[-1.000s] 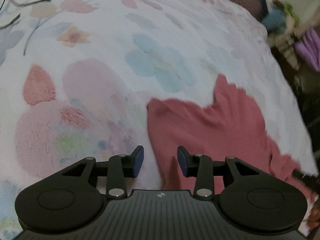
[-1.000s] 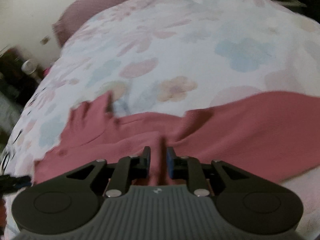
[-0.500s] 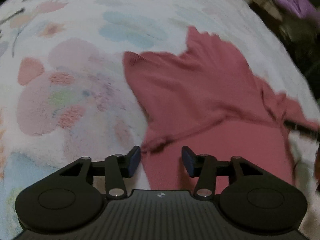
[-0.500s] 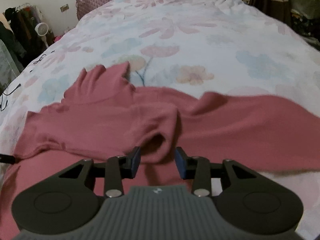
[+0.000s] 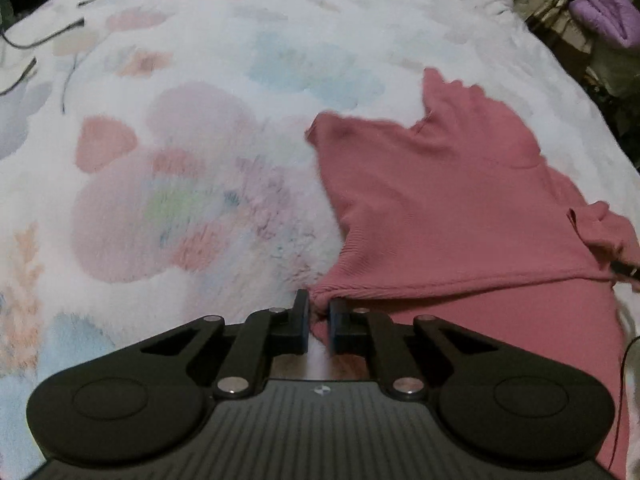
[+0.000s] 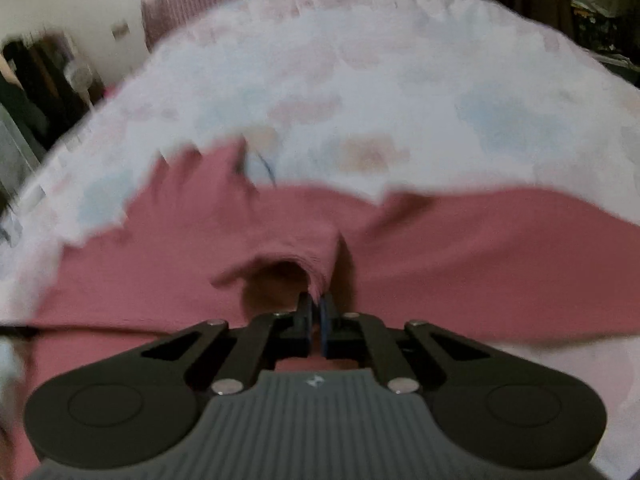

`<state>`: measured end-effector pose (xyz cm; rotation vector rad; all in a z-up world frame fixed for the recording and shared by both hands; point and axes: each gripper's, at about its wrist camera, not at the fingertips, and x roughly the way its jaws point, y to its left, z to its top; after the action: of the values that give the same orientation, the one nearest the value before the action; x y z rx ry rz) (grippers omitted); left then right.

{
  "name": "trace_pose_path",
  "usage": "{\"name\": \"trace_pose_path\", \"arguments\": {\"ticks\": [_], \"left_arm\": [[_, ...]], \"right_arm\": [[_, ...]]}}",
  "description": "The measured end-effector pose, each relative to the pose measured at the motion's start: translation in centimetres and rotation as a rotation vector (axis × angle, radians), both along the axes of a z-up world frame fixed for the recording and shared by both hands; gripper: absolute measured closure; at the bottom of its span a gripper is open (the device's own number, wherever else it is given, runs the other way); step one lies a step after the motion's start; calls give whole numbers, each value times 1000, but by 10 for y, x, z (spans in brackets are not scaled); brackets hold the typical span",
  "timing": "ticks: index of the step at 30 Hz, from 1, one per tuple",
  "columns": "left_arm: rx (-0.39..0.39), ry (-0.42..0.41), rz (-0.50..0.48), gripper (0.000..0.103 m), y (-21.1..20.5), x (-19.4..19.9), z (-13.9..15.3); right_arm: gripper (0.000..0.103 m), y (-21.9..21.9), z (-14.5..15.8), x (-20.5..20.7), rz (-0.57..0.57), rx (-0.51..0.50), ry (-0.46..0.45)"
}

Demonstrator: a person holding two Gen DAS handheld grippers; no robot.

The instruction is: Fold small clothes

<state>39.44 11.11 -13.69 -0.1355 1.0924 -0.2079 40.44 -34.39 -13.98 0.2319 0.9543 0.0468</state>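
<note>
Left wrist view: left gripper [image 5: 318, 316] jaws closing on the ribbed hem corner of the pink top [image 5: 460, 200], fabric pinched between the pads. Top spreads ahead and right of the jaws on the floral blanket [image 5: 180, 160]; long axis runs left-right, ruffled collar pointing away from the jaws. Purple towel [image 5: 604, 8] far ahead-right, off the bed. Half a second ago these jaws were apart with the hem just ahead. Right wrist view, blurred: right gripper [image 6: 317, 316] jaws together, clamped on a sleeve cuff edge directly ahead; garment body extends left and right of them. Earlier they stood apart around that cuff.
</note>
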Motion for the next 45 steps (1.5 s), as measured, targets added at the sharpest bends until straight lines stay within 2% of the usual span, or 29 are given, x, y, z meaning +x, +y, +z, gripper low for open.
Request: {"name": "trace_pose_path", "arguments": {"ticks": [2,4,5,6,8,9,10,11,13,16,19,23,24,27,30,35,38,40,43,45], "left_arm": [[1,2,6,94,-3,0,-1],[-2,4,6,88,-4,0,0],[3,10,-3,83,-5,0,1],[6,14,-15,83,-4,-1,3],[6,15,-32,72,-1,-3,9],[1,13,-36,69,0,-5,13],[-5,6,-38,62,1,-7,17],[-15,-7,-37,59,3,-10,23],[-25,-35,-34,59,5,-11,32],[-43,-77,-16,59,2,-9,44],[-50,-84,-20,59,-6,-5,47],[-72,-83,-26,59,-10,-5,43],[-76,-80,-28,59,-10,-5,41],[-78,-71,-27,59,-11,-4,36],[-86,-66,-12,59,-9,-3,32],[-105,-56,-5,59,-7,-3,28],[-117,-54,1,59,-6,-5,30],[-120,-52,0,59,-5,-7,32],[-112,-50,-2,59,-3,-8,36],[-111,-54,-1,59,0,-9,39]], "right_arm": [[103,-5,-25,-1,-17,39,61],[102,-10,-27,-5,-53,93,42],[99,-11,-24,-6,-58,106,39],[98,-11,-20,-7,-56,107,38],[93,-8,-6,-10,-35,71,27],[84,-6,2,-13,-18,54,16],[81,-2,11,-16,2,35,-1],[81,3,20,-18,25,19,-24],[81,17,33,-15,70,-28,-48],[81,39,38,-1,134,-83,-81],[83,56,21,25,163,-87,-46],[82,67,-11,51,131,-160,26],[83,63,-17,52,121,-147,36],[100,52,-22,56,93,-99,49],[101,37,-9,53,50,-16,23],[101,17,28,46,-5,196,-44],[101,20,35,52,-17,326,-49],[99,33,31,57,-6,339,-37],[85,51,17,64,11,320,26],[84,49,18,59,3,344,18]]}}
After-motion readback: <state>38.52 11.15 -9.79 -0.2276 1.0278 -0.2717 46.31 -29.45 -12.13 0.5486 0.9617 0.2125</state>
